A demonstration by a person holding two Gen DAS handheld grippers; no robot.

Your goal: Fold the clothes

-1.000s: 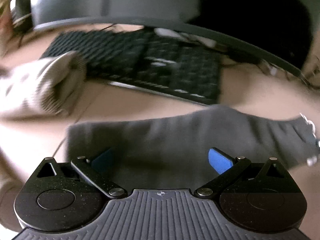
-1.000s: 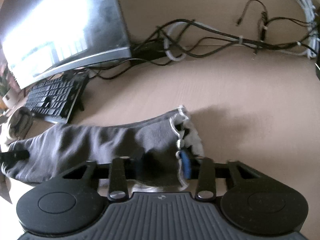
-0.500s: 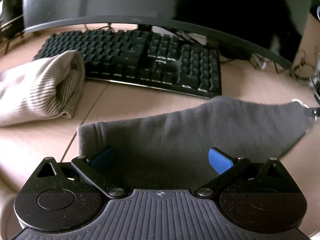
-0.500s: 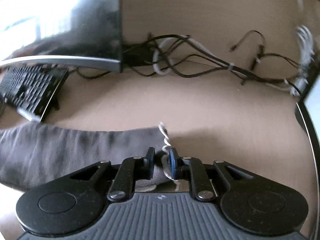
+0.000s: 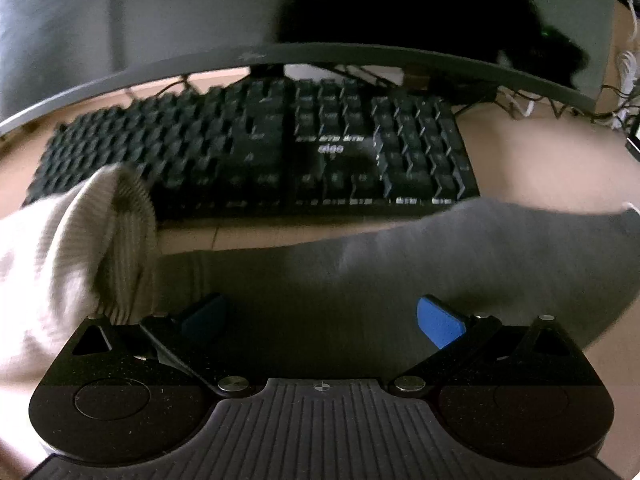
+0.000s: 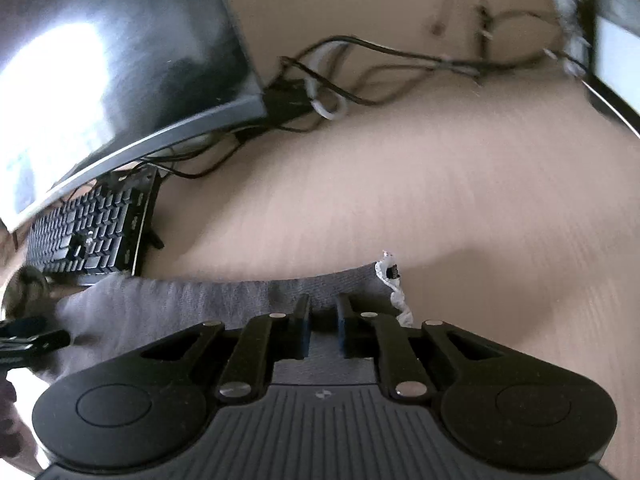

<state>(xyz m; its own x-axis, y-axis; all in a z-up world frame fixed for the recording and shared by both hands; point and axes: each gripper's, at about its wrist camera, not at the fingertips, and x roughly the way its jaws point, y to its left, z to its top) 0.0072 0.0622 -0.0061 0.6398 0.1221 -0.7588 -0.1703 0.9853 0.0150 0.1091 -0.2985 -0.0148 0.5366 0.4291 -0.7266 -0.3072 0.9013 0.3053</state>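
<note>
Right gripper (image 6: 322, 326) pinching the grey cloth (image 6: 192, 304) edge w/ 2 fingers, left gripper (image 5: 322, 318) spread wide over it on the desk (image 6: 400, 200).

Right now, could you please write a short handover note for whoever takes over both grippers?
Left gripper: open, jaws wide, low over the closed end of the grey fabric sock, not gripping it.
Right gripper: shut on the sock near its white-edged cuff.
The sock lies stretched along the light wooden desk in front of the black keyboard. A cream ribbed sock lies beside it on the left.
Done: cuff end gripped, sock stretched out.
Left: grip the closed end, fold the sock.
</note>
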